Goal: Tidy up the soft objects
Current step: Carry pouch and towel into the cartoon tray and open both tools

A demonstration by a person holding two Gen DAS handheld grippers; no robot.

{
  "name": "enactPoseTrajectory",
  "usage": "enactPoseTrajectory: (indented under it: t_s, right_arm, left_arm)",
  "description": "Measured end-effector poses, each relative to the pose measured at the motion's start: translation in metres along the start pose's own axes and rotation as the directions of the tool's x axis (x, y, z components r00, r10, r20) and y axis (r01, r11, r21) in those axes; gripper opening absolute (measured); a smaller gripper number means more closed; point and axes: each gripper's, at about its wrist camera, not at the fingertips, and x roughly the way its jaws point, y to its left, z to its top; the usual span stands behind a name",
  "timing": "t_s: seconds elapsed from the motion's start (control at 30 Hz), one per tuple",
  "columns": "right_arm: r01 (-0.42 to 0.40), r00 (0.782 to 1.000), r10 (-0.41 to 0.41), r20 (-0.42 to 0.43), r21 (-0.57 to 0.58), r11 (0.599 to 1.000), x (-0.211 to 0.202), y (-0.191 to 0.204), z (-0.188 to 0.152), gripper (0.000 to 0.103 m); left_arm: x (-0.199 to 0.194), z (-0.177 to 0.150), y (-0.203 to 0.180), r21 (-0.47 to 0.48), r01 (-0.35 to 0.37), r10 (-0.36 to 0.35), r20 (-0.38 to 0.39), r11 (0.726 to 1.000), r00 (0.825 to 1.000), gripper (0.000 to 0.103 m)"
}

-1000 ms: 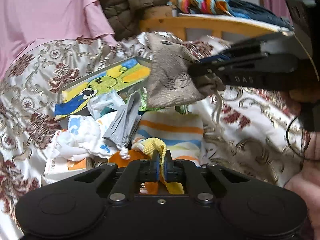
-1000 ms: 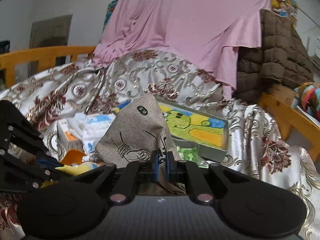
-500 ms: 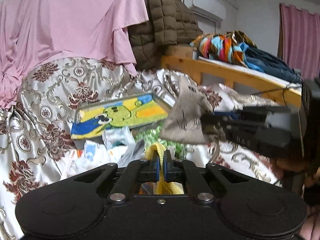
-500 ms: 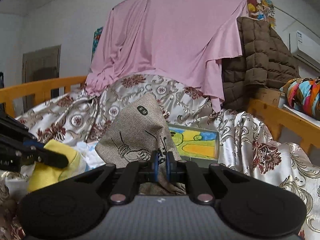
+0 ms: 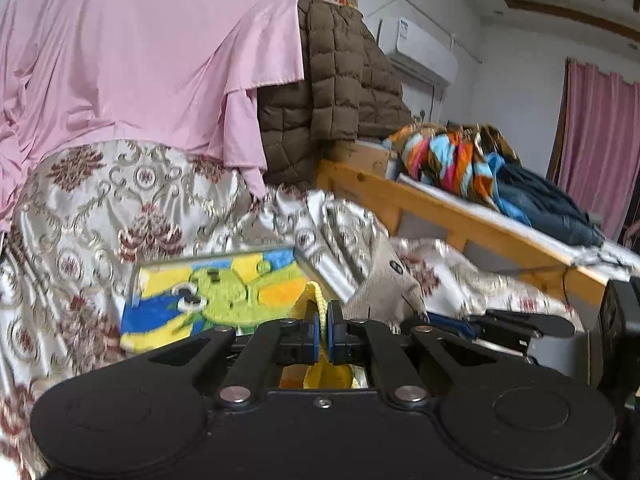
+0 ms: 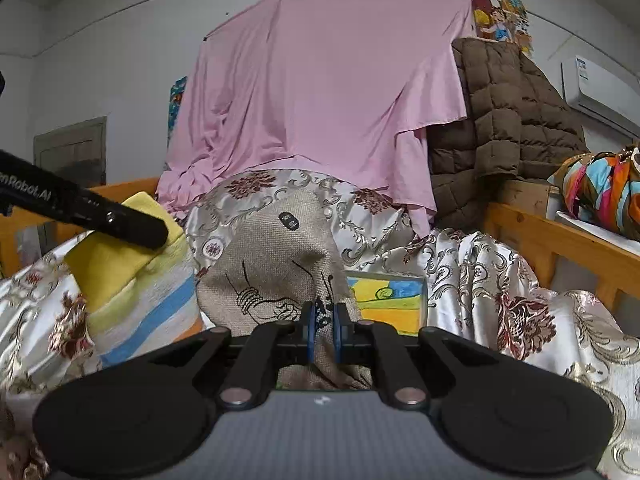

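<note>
My left gripper [image 5: 323,322] is shut on a yellow striped cloth [image 5: 316,300], which hangs below the fingers. In the right wrist view the same cloth [image 6: 136,280] shows yellow, blue and orange stripes, held up at the left by the left gripper [image 6: 160,234]. My right gripper [image 6: 323,328] is shut on a beige burlap pouch [image 6: 276,264] with a line drawing on it. The pouch [image 5: 384,288] also shows in the left wrist view, just right of my left fingers. Both items are lifted above the bed.
A framed cartoon picture [image 5: 216,296] lies on the floral satin bedspread [image 5: 100,216]. A pink sheet [image 6: 320,100] and a brown quilted jacket [image 6: 504,120] hang behind. A wooden bed rail [image 5: 460,216] with piled clothes [image 5: 460,160] runs at right.
Both grippers have risen from the pile on the bed, carrying the yellow striped cloth and the burlap pouch up. The small items that lay on the bed have dropped out of view.
</note>
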Motion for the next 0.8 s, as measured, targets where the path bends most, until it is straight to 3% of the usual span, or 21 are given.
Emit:
enactPoseTrajectory:
  t_s: [0.2,0.4,0.57,0.8]
  right_arm:
    - [0.023,1.000,-0.024,-0.012,-0.044,0.999,0.040,-0.022,0.043,0.010]
    - [0.057,0.997,-0.058,-0.042,-0.040,0.998,0.106,-0.040,0.071,0.010]
    - [0.055,0.991,-0.051,-0.123,0.027,0.998,0.175,-0.056,0.064,0.010]
    - [0.047,0.958,-0.014,-0.285,0.109,0.993,0.253,-0.072,0.024,0.010]
  left_arm:
    - [0.044,0.056,0.022,-0.014,-0.042,0.043,0.090,0.999,0.995,0.003]
    - [0.118,0.093,0.052,-0.082,-0.081,0.089,0.105,0.993,0.990,0.003]
    - [0.184,0.084,0.080,-0.142,-0.122,0.131,0.061,0.982,0.989,0.003]
    - [0.241,0.033,0.115,-0.221,-0.149,0.142,-0.045,0.964,0.989,0.003]
